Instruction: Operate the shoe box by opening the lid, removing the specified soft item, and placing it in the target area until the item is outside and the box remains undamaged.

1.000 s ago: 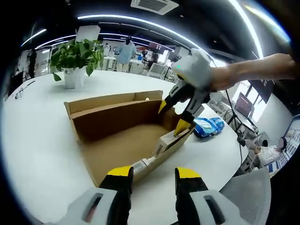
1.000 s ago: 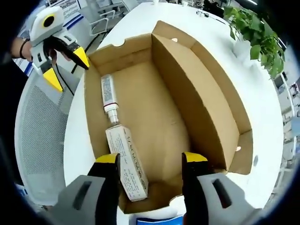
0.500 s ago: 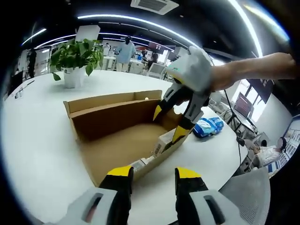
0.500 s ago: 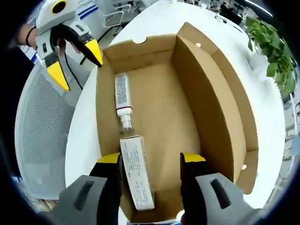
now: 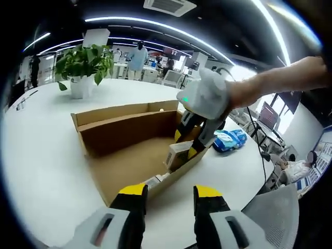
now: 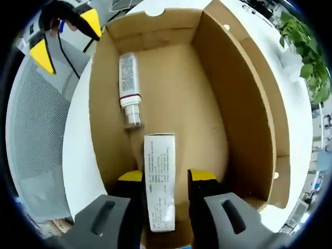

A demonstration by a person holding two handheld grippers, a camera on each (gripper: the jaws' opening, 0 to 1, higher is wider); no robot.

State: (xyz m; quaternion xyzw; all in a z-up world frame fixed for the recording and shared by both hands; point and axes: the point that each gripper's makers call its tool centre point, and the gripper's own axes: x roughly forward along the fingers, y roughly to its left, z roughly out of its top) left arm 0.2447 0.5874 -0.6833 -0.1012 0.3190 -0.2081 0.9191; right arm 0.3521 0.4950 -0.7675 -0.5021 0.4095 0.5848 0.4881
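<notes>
The open cardboard shoe box [image 5: 119, 132] [image 6: 244, 104] lies on the white round table [image 5: 41, 155]. Inside it are a white printed carton [image 6: 160, 192] [image 5: 178, 150] and a clear tube with a white label [image 6: 129, 88] along one wall. My right gripper [image 6: 167, 177] reaches down into the box, its jaws closed in against the carton's two long sides; the left gripper view has it [image 5: 188, 144] at the box's far corner. My left gripper [image 5: 168, 193] hovers open in front of the box's near corner, holding nothing. A blue and white soft pack [image 5: 229, 140] rests on the table beyond the box.
A potted plant [image 5: 83, 65] stands at the table's far side. A grey mesh chair [image 6: 36, 129] [image 5: 277, 212] sits by the table edge near the box. My left gripper's yellow tips [image 6: 41, 54] hang beyond the box's corner. People stand in the office behind.
My right gripper has dropped into the box and its jaws have narrowed around the white carton. The left gripper has held still.
</notes>
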